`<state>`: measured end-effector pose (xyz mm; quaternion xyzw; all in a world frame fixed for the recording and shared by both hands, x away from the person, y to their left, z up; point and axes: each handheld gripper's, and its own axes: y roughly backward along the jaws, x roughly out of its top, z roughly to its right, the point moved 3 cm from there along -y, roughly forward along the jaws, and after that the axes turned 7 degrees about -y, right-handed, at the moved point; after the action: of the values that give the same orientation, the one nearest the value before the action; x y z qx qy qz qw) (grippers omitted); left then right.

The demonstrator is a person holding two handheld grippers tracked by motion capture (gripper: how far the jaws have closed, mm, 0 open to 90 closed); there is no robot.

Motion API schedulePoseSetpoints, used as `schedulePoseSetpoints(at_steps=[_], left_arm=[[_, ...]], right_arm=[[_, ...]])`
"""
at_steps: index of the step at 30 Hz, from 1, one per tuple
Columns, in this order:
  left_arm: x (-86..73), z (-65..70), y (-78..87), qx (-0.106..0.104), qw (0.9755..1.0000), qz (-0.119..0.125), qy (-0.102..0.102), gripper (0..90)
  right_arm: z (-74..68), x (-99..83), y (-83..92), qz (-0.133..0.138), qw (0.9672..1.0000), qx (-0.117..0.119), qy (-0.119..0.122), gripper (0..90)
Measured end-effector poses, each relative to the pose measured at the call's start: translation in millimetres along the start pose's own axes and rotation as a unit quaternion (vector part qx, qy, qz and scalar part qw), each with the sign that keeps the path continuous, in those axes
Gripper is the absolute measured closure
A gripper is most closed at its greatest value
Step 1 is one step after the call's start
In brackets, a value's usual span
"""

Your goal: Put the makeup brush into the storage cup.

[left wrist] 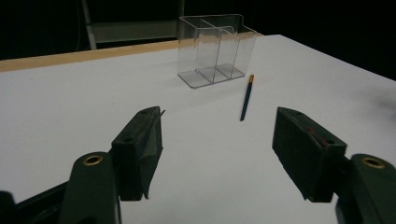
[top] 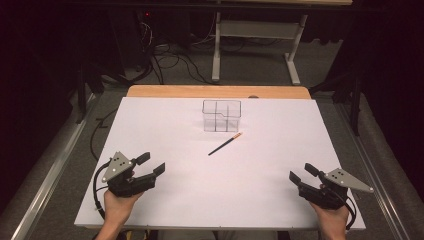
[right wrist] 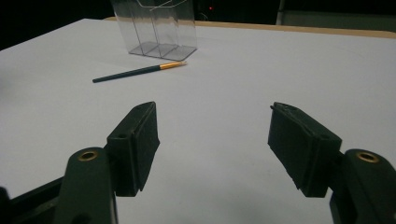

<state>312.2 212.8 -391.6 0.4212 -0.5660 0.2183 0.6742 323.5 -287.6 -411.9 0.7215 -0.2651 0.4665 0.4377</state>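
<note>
Left gripper [top: 154, 165]: lower left of the high view, held in a hand [top: 117, 205] at the near edge of the table [top: 165, 115]; jaws spread wide, nothing between them, pointing toward the frame's middle.
Right gripper [top: 300, 172]: lower right of the high view, in the other hand [top: 331, 216]; jaws also wide apart and empty, pointing up and left.
Brush [top: 225, 143]: thin dark stick with an orange end, lying flat at the centre of the high view, slanted from lower left to upper right; well apart from both grippers.
Brush in left gripper view [left wrist: 246, 99]: upper centre, between the lines of the two jaws but far beyond them.
Brush in right gripper view [right wrist: 139, 71]: upper left.
Box [top: 221, 116]: clear, with dividers, upright, just above the brush's orange end at upper centre.
Table: white sheet, wooden strip along its far edge.
</note>
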Motion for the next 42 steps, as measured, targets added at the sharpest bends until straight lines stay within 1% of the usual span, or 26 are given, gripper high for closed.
schedulePoseSetpoints(at_steps=[17, 20, 21, 22, 24, 25, 26, 27, 29, 31, 33, 34, 36, 37, 42], left_arm=[[11.2, 4.3, -15.0, -0.016, 0.9999, 0.000, -0.002, 33.6], [13.3, 5.4, -18.4, -0.017, 0.9998, 0.002, -0.004, 33.6], [14.0, 5.1, -18.9, -0.014, 0.9999, 0.002, -0.009, 33.7], [14.5, 5.9, -20.6, -0.019, 0.9998, 0.003, -0.006, 33.7], [16.0, 5.6, -22.8, -0.017, 0.9998, 0.004, -0.006, 33.8], [16.7, 6.0, -24.2, -0.021, 0.9998, 0.005, -0.004, 33.8], [17.6, 5.6, -24.9, -0.019, 0.9998, 0.006, -0.006, 33.9], [18.3, 6.2, -26.4, -0.022, 0.9997, 0.007, -0.002, 33.8], [20.0, 6.2, -28.0, -0.020, 0.9998, 0.008, -0.005, 33.9], [21.5, 6.9, -30.0, -0.024, 0.9997, 0.007, -0.005, 33.9], [23.2, 7.1, -31.7, -0.022, 0.9997, 0.007, -0.007, 33.9], [23.9, 7.7, -33.0, -0.026, 0.9996, 0.007, -0.005, 33.9], [25.6, 7.9, -34.8, -0.025, 0.9996, 0.007, -0.008, 33.9], [26.4, 8.8, -36.3, -0.030, 0.9995, 0.007, -0.006, 33.9], [30.4, 10.2, -42.6, -0.033, 0.9994, 0.007, -0.008, 33.9]], right_arm=[[0.3, 0.1, -1.0, -0.001, 1.0000, 0.002, -0.002, 35.2], [0.3, 0.1, -1.0, -0.001, 1.0000, 0.003, -0.003, 35.2], [0.4, 0.1, -1.1, -0.001, 1.0000, 0.003, -0.003, 35.2], [0.4, 0.1, -1.1, -0.001, 1.0000, 0.002, -0.003, 35.2], [0.5, 0.0, -1.0, -0.001, 1.0000, 0.002, -0.004, 35.2], [0.5, 0.1, -1.0, -0.001, 1.0000, 0.002, -0.004, 35.2], [0.6, 0.1, -0.9, 0.000, 1.0000, 0.001, -0.004, 35.2], [0.6, 0.1, -0.9, 0.000, 1.0000, 0.002, -0.004, 35.2], [0.7, 0.1, -0.9, 0.000, 1.0000, 0.002, -0.004, 35.2], [0.7, 0.1, -1.0, 0.000, 1.0000, 0.002, -0.005, 35.2], [0.5, 0.1, -1.0, -0.001, 1.0000, 0.002, -0.004, 35.2], [0.5, 0.2, -1.0, 0.000, 1.0000, 0.003, -0.003, 35.2], [0.2, 0.1, -1.0, -0.001, 1.0000, 0.004, -0.004, 35.2], [0.2, 0.1, -1.0, -0.001, 1.0000, 0.004, -0.004, 35.2], [0.3, 0.1, -1.2, -0.001, 1.0000, 0.003, -0.004, 35.2]])
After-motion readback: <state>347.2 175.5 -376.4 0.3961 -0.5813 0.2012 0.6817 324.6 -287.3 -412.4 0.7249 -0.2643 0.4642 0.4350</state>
